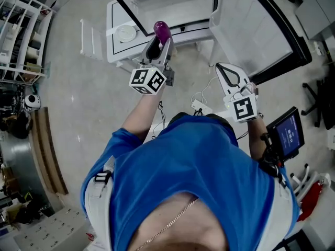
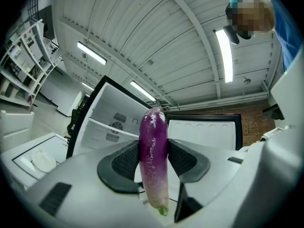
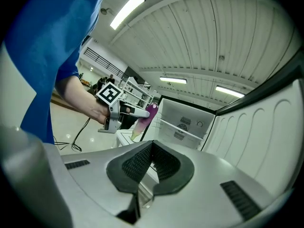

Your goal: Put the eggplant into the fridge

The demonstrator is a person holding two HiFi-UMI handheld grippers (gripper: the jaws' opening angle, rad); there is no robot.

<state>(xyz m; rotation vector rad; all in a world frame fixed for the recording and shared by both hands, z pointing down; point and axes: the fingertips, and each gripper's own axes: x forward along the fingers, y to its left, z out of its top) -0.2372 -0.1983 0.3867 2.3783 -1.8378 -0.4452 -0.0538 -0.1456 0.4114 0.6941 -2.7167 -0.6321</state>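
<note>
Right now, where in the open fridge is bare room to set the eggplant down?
The fridge looks bare inside: free room above and below its shelf, between the vented back wall and the open door. Only the low white top left of it is partly taken, by a round disc. The left claw grips the eggplant.

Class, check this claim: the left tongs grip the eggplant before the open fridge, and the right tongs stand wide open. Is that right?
Not quite. The right tongs are shut and empty, as the right gripper view shows. The rest holds: the left tongs grip the eggplant before the open fridge.
</note>
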